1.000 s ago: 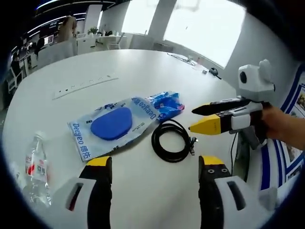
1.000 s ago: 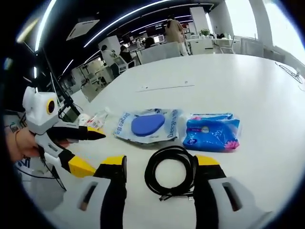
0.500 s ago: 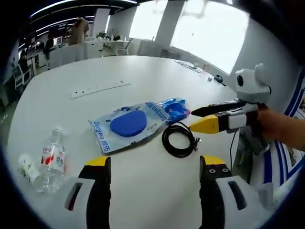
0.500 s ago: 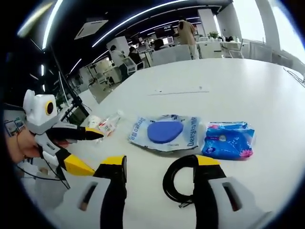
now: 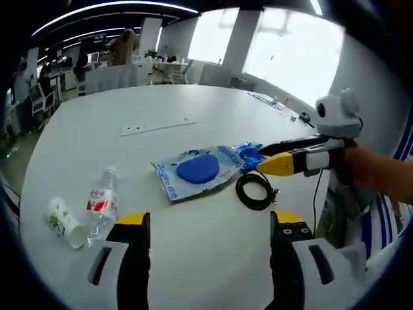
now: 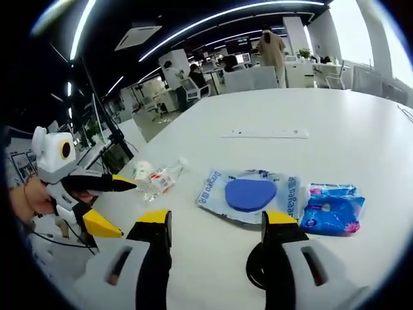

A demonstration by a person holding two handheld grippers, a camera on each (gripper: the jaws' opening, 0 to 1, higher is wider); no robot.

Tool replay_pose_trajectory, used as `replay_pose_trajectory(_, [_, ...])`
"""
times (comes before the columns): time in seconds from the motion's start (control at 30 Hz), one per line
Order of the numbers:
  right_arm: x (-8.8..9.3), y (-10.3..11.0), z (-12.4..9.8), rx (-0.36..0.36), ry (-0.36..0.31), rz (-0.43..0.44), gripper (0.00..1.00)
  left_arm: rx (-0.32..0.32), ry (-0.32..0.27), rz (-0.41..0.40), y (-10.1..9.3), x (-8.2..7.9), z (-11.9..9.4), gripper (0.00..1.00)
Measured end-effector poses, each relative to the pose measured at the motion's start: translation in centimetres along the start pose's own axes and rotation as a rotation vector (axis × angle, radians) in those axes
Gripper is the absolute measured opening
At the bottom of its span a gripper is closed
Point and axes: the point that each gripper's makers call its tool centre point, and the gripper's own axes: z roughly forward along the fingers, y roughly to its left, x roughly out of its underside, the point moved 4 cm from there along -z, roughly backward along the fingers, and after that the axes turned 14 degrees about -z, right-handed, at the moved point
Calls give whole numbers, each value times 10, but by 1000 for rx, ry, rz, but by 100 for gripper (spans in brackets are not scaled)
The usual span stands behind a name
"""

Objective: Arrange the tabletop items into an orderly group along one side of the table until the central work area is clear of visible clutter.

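Working left to right in the left gripper view, I see a small printed cup on its side touching a toppled water bottle, then a clear pouch with a blue pad, a blue tissue pack and a coiled black cable, all loosely strewn mid-table, so nothing is grouped yet. My left gripper hangs empty, jaws apart, above bare tabletop. My right gripper is likewise spread and empty; its right jaw hides most of the cable. The pouch's lettering I can't read.
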Motion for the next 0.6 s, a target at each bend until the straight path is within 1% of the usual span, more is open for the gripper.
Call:
replay_pose_trajectory(0.2, [-14,12,9,-29,-10,-16,55,-17,-24,-13,12,1,-20,77])
replay_pose_trajectory(0.3, [-25,23,19,-52,-15,-33,55,-24,-35,-23,17,0,-28,77])
replay_pose_trajectory(0.6, [-46,50,42,-107,-22,-75,55,-48,-75,-55,37,0,-56,77])
